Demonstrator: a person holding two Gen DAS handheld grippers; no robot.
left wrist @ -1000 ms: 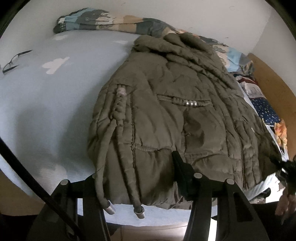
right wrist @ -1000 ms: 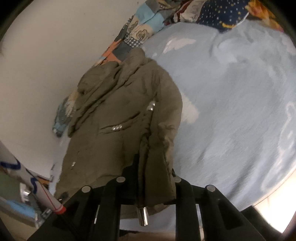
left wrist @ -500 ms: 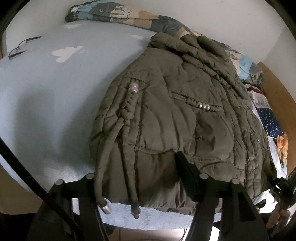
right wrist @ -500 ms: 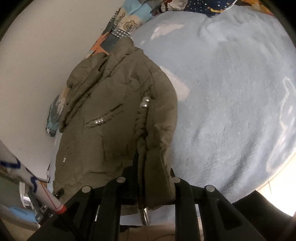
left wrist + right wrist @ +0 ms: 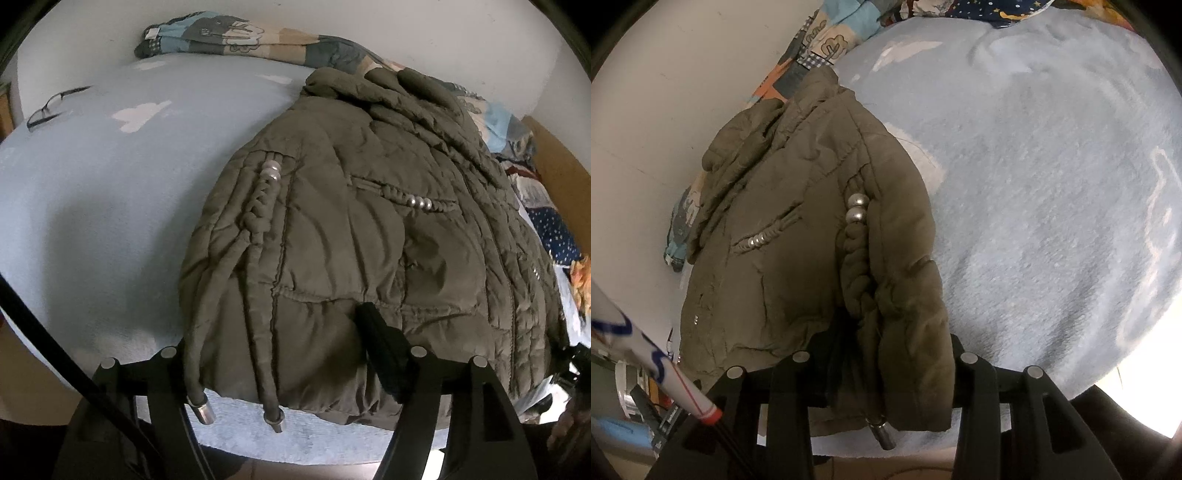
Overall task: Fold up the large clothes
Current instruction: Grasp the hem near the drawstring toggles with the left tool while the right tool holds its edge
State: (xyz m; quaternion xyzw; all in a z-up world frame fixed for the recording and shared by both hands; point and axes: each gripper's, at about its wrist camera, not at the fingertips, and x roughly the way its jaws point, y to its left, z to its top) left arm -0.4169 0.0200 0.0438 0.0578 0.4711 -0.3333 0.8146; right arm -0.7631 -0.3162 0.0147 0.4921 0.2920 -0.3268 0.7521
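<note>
One olive padded jacket (image 5: 369, 236) lies on the bed (image 5: 92, 206), its hem at the near edge and its collar toward the wall. It looks bulky, soft and fairly light, puffy enough that a fold may spring back, with a smooth shell that may slip. The thick hem corners seem the best places to take hold. Two braided cords (image 5: 258, 206) with metal tips hang over the hem and could snag. The left tool (image 5: 280, 354) has just been opening, its jaws wide with the hem corner between them, not pinched. The right tool (image 5: 886, 358) has likewise just been opening, the other hem corner loose between its jaws. One pair of glasses (image 5: 51, 107) lies well apart on the bed, and patterned bedding (image 5: 229, 37) is bunched along the wall
</note>
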